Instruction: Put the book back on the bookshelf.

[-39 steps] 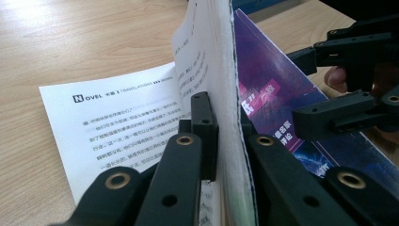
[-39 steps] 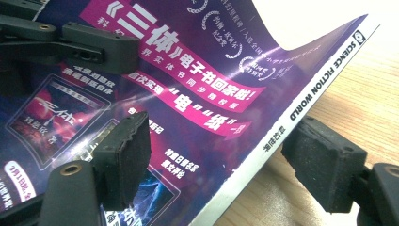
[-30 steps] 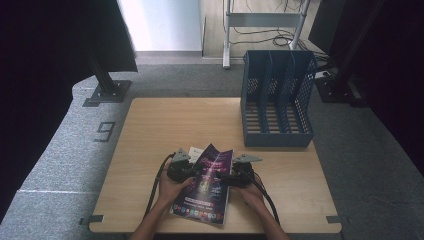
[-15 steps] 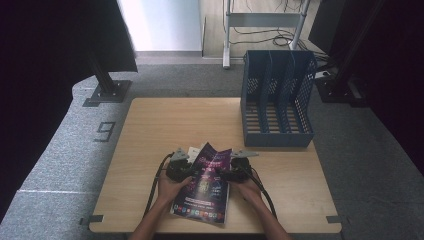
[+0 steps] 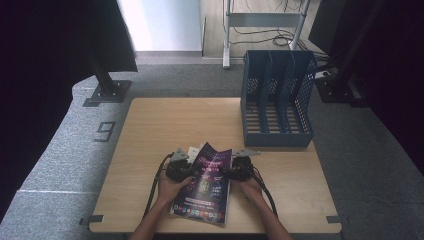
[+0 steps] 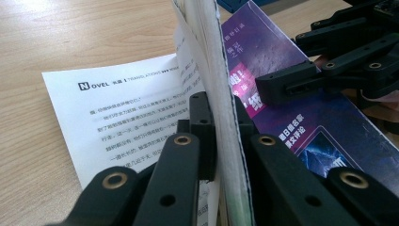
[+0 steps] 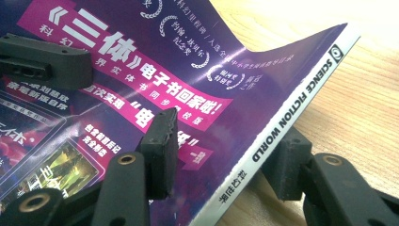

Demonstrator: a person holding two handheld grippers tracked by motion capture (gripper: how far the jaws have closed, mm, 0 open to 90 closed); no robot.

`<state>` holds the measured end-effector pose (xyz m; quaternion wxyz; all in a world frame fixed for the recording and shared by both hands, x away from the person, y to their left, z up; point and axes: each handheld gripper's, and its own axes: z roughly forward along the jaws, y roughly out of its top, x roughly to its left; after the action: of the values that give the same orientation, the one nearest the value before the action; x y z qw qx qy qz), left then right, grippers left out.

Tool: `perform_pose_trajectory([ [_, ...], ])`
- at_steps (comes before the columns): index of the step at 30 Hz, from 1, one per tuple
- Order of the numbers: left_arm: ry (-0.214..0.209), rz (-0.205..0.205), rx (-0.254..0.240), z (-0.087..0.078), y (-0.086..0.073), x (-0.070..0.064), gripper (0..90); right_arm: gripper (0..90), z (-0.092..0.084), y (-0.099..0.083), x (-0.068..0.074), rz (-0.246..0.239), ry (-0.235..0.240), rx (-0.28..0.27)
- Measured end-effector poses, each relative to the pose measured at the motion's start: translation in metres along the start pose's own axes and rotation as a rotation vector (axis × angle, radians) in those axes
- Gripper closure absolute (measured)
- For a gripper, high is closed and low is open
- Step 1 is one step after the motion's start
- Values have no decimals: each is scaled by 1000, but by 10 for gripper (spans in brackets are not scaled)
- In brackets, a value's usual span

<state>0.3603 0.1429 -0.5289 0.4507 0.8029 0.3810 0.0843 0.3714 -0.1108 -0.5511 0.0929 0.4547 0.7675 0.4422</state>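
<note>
Item: magazine [image 5: 204, 187], purple cover, lower centre of the high view, on table [image 5: 150, 130]. Left gripper [image 6: 221, 141] pinched the lifted cover and top pages, apparently to hold them up. Right gripper [image 7: 221, 155] straddled the spine, jaws just closing, not yet pressing. Far right: blue file rack [image 5: 276, 100], probably the destination.

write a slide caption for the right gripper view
Right hand-held gripper closing around the spine edge of a purple magazine lifted off the wooden table, jaws not yet pressing on it.
</note>
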Motion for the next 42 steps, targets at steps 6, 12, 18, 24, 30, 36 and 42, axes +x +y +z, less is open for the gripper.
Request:
perform_pose_trajectory([
  [6, 4, 2, -2, 0, 0, -1, 856, 550, -1, 0, 0, 11, 4, -4],
  [12, 5, 2, -6, -2, 0, 0, 854, 590, -3, 1, 0, 25, 4, -14],
  [18, 2, 5, -20, -5, 1, -1, 851, 615, -7, 2, 1, 32, 10, -24],
  [24, -2, 37, -74, -17, 8, -7, 849, 638, -20, 6, 4, 18, 16, -66],
  [30, -1, 49, -100, -23, 11, -9, 856, 651, -32, 11, 8, 0, 12, -106],
  [36, -13, 45, -110, -25, 12, -8, 855, 657, -38, 13, 11, -18, 13, -130],
  [42, -25, 50, -127, -31, 15, -10, 853, 662, -44, 15, 13, -36, 14, -157],
])
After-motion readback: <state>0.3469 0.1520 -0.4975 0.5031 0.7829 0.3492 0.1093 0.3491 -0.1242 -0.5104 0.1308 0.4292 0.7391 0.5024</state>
